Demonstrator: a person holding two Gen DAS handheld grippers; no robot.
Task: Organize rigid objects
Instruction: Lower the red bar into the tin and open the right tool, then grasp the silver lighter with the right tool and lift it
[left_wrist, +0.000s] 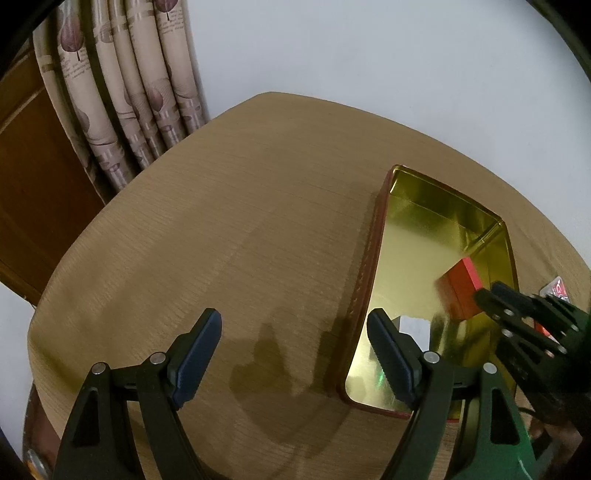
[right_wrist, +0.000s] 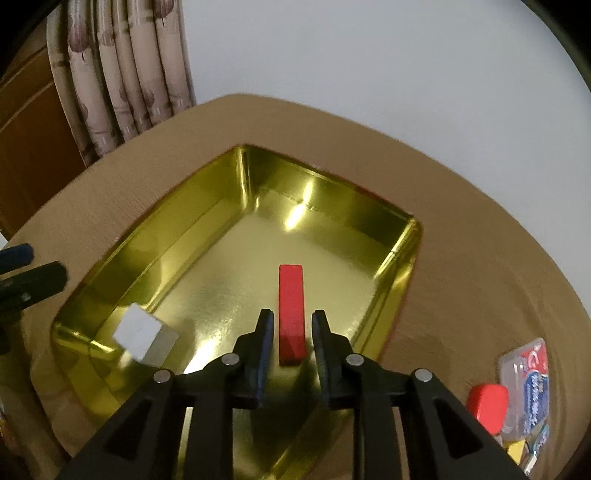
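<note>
Right gripper (right_wrist: 291, 332) is hovering over the near end of the tin (right_wrist: 147, 236), jaws standing narrowly apart. Red block (right_wrist: 290, 314) is sitting between the fingers (right_wrist: 264, 343), on edge on the tin's floor; small gaps are showing on both sides, so the pads are not pressing on it (the left wrist view is blurred there and settles nothing about contact). No earlier frame to compare.

Left gripper (left_wrist: 295, 354) is hanging at the tin's left side, jaws spread wide and gripping nothing. Its right finger (left_wrist: 391, 354) is reaching over the tin's near left corner, its left finger over bare table (left_wrist: 221, 206) outside the tin.

Tin: rectangular, gold inside, red outside, lying open on the tan table. White cube (right_wrist: 146, 338) is sitting inside it, in the near left corner close to the wall, tilted in the right wrist view (fisheye, so true tilt uncertain). Red block is lying right of the cube, nearer the tin's middle.

Outside the tin, to its right on the table: a clear packet (right_wrist: 528, 384) with red and blue print, a rounded red piece (right_wrist: 487, 406) touching its left edge, and a small yellow piece (right_wrist: 517, 450) just below those.

Curtain (right_wrist: 122, 74) is hanging beyond the tin's far left corner.
</note>
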